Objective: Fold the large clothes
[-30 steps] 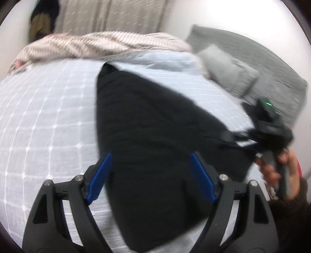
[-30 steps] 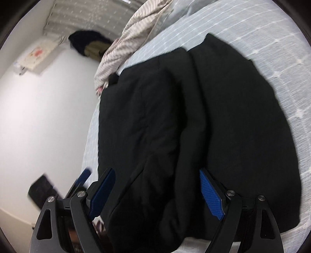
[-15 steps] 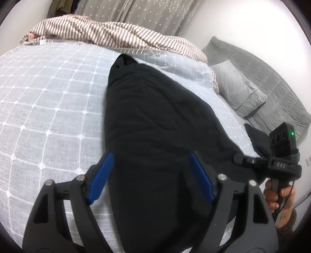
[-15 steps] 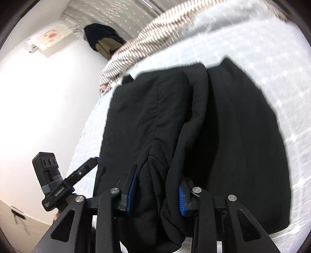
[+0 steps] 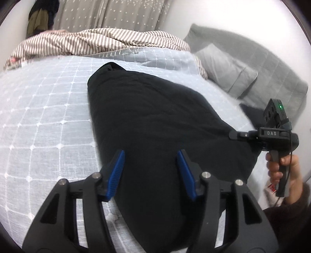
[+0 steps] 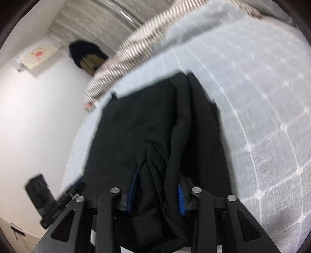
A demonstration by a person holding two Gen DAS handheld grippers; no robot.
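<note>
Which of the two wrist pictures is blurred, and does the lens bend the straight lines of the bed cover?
Right wrist view: motion blur smears the striped blanket and the grid bed cover; the black garment has soft edges. Left wrist view: mostly sharp, slight softness at the gray pillow. Both views: fisheye distortion curves the cover's grid lines, with a dark rim at the corners.

Garment (image 5: pixel 155 120): solid black, no print visible. Bedspread (image 5: pixel 44 116): pale blue-grey with a white grid, small white dots at the crossings. Blanket (image 5: pixel 97 40): brown-and-white stripes. Curtain (image 5: pixel 116 15): grey with small white stars. Pillow (image 5: pixel 225 68): plain grey. Quilt (image 5: pixel 272 77): grey, stitched squares. Wall (image 6: pixel 38 116): white. Left gripper (image 5: pixel 150 171): black frame, blue pads (image 5: pixel 116 175). Right gripper (image 6: pixel 154 192): black, blue pads (image 6: pixel 180 200); a green light shows on its body in the left view.
</note>
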